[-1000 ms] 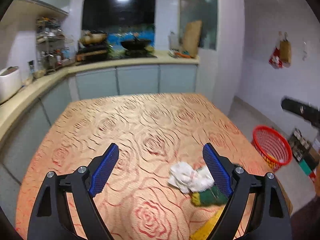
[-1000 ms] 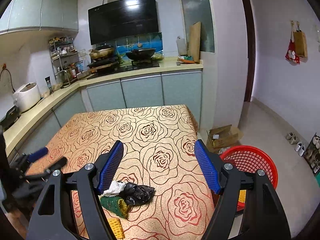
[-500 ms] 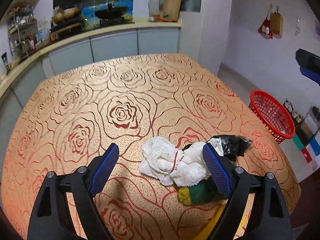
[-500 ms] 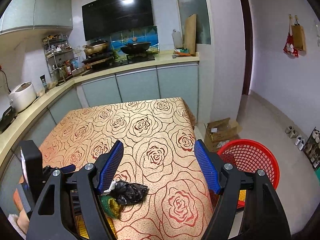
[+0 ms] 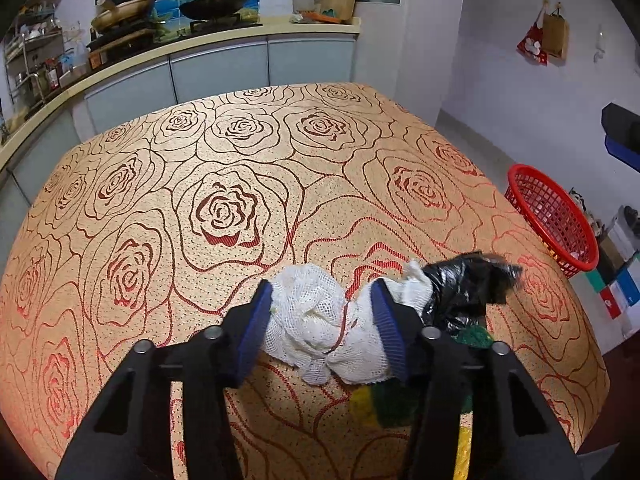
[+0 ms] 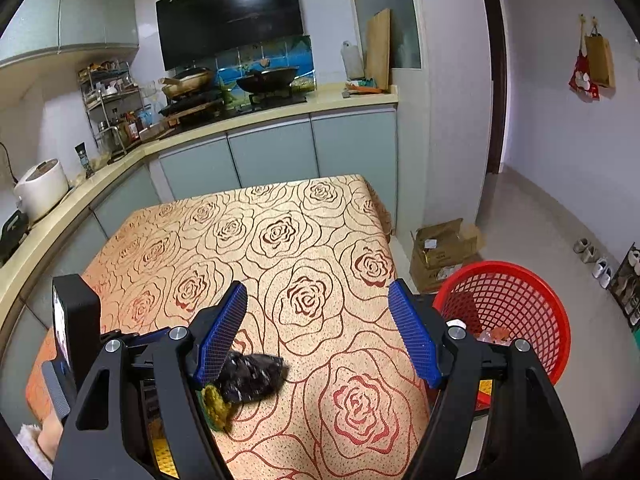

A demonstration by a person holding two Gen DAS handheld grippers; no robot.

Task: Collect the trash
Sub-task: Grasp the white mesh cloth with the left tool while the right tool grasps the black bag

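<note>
Rose-patterned cloth covers our table (image 5: 248, 152). Our left gripper (image 5: 324, 320) pinches the white rag (image 5: 320, 324); our right gripper (image 6: 316, 332) hangs open. Lifting may drag the touching black bag (image 5: 464, 284) off the edge, short of the basket (image 6: 508, 312).

Left wrist view: low and close over the rose-patterned tablecloth (image 5: 248, 152), looking forward along its own fingers toward the kitchen counter (image 5: 224, 36), red basket (image 5: 552, 216) at far right. Right wrist view: higher, farther back — facing the same counter (image 6: 276, 110), the basket (image 6: 516, 308) near at right. Both share the tablecloth (image 6: 280, 240), a crumpled black bag (image 5: 464, 288) (image 6: 252, 372) and the stove wall.
</note>
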